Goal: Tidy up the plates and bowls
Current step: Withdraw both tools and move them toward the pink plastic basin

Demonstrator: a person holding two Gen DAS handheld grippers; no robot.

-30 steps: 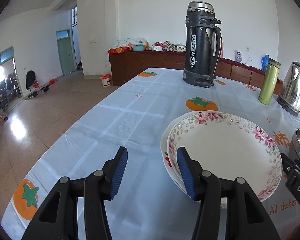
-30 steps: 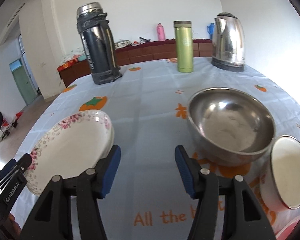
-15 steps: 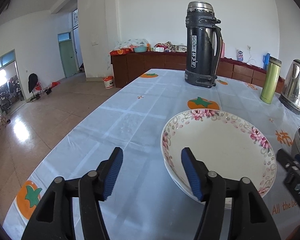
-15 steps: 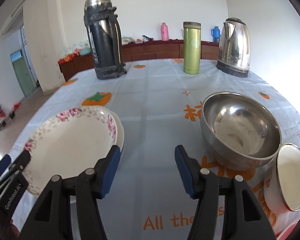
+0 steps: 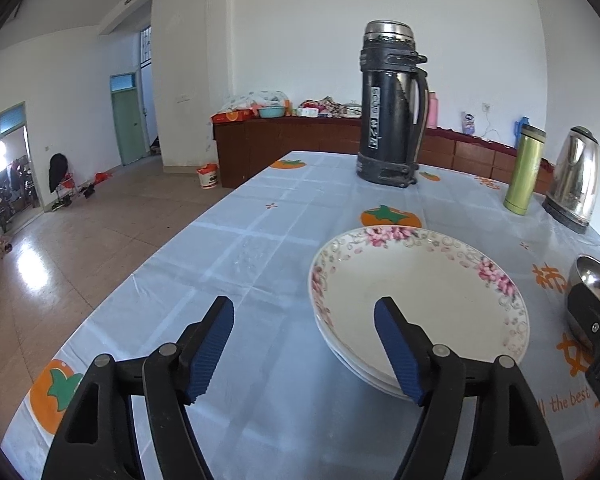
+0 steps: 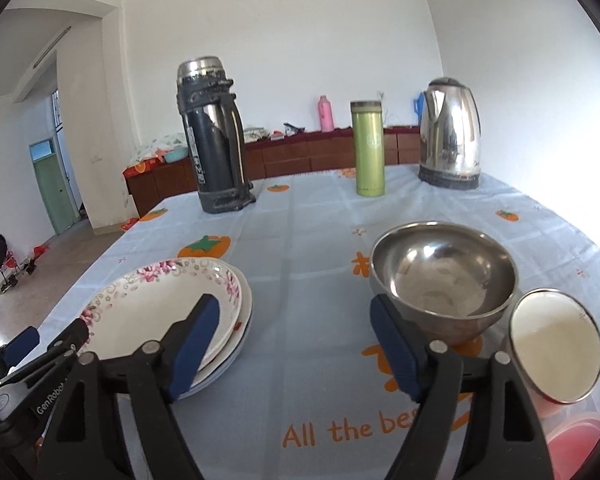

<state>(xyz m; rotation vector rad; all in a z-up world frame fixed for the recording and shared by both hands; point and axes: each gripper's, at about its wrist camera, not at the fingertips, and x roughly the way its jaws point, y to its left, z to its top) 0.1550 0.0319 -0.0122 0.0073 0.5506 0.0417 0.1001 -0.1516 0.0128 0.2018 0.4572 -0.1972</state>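
A stack of white plates with pink flower rims [image 5: 420, 300] [image 6: 156, 312] sits on the table. A steel bowl [image 6: 444, 280] [image 5: 594, 280] stands to its right, and a white enamel bowl with a red outside [image 6: 556, 348] leans beside that. My left gripper [image 5: 304, 340] is open and empty, raised just left of the plates, its right finger over their near rim. My right gripper [image 6: 294, 344] is open and empty, raised between the plates and the steel bowl.
A tall black thermos [image 5: 390, 108] [image 6: 216, 136], a green flask [image 6: 370, 148] [image 5: 524, 170] and a steel kettle [image 6: 450, 134] [image 5: 574, 178] stand at the table's far side. A pink container [image 6: 572, 444] sits at the near right. The table's left edge [image 5: 152, 264] drops to the floor.
Both grippers have pulled back and risen, away from the plates. The top plate now lies squarely on the stack.
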